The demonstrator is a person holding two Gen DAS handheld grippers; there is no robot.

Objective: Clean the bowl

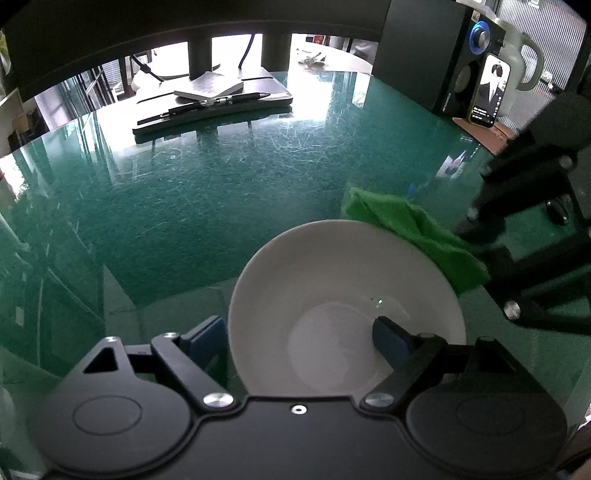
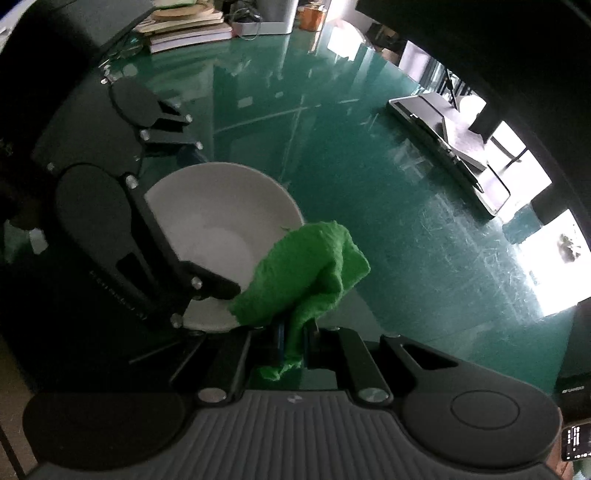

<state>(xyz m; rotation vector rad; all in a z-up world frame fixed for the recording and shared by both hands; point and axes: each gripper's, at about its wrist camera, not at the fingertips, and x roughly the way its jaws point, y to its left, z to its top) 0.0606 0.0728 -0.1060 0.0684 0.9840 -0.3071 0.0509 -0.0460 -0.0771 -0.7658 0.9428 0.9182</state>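
Observation:
A white bowl (image 1: 332, 280) stands on the green glass table, empty inside. My left gripper (image 1: 299, 334) straddles the bowl's near rim, one blue finger outside on the left, the other inside; the jaws stand wide and I see no clamp. In the right wrist view the bowl (image 2: 221, 218) is at centre left, with the left gripper (image 2: 199, 218) over its left side. My right gripper (image 2: 295, 338) is shut on a bright green cloth (image 2: 306, 269), which hangs over the bowl's right rim. The cloth (image 1: 417, 232) lies behind the bowl in the left wrist view.
A monitor stand base (image 1: 214, 107) with pens and a notebook sits at the back of the table (image 1: 207, 192). A speaker (image 1: 436, 55), a phone (image 1: 489, 90) and a kettle stand at the back right. Books (image 2: 184, 33) are stacked far left in the right view.

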